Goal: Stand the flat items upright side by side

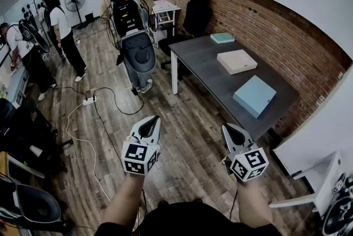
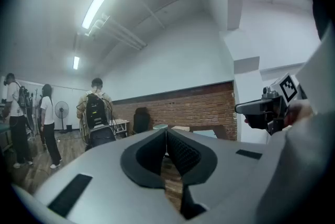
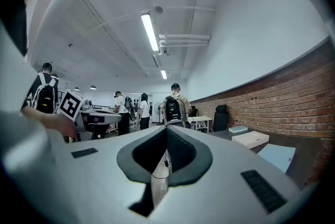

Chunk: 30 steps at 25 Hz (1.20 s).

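Three flat boxes lie on the dark grey table [image 1: 205, 66]: a light blue one [image 1: 254, 95] nearest me, a cream one [image 1: 236, 61] in the middle and a small teal one [image 1: 222, 37] at the far end. All three lie flat. My left gripper [image 1: 149, 126] and right gripper [image 1: 232, 134] hang over the wooden floor, short of the table, both shut and empty. In the right gripper view the cream box [image 3: 250, 138] and light blue box [image 3: 276, 157] show at the right. The left gripper [image 2: 166, 134] points toward the table, its jaws pressed together.
A person with a backpack [image 1: 130, 20] stands on the floor left of the table's far end. A black office chair [image 1: 193, 17] sits behind the table, against the brick wall [image 1: 276, 36]. A white cable and power strip [image 1: 88, 101] lie on the floor. Other people stand at the far left.
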Each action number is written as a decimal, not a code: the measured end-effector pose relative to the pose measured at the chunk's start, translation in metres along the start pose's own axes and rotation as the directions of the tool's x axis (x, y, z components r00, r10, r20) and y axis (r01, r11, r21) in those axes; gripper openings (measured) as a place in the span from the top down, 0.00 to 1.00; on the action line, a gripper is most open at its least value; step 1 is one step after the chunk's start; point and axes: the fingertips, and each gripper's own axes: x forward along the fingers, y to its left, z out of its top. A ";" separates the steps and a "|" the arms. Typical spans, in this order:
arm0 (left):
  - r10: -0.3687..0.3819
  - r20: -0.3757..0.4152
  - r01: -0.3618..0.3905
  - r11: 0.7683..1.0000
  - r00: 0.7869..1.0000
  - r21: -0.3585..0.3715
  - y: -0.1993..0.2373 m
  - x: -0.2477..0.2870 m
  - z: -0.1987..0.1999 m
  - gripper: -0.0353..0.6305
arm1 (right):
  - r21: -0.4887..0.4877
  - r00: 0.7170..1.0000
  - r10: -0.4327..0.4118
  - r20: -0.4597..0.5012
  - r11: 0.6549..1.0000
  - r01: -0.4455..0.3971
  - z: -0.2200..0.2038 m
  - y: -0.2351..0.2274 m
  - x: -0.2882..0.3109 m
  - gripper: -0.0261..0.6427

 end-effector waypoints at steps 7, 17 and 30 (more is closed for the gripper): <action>-0.009 -0.012 0.009 1.000 1.000 -0.006 -0.003 -0.002 -0.002 0.92 | -0.011 1.000 -0.008 -0.003 1.000 0.008 0.001 0.000 -0.004 0.94; -0.030 -0.020 0.030 0.999 0.999 -0.029 -0.007 -0.002 -0.004 0.92 | -0.056 1.000 0.018 -0.005 0.998 -0.018 0.002 0.005 -0.008 0.94; -0.071 -0.027 0.070 0.997 0.997 -0.045 -0.020 0.006 -0.007 0.60 | -0.003 0.999 0.039 -0.035 0.999 -0.040 -0.004 0.000 -0.007 0.65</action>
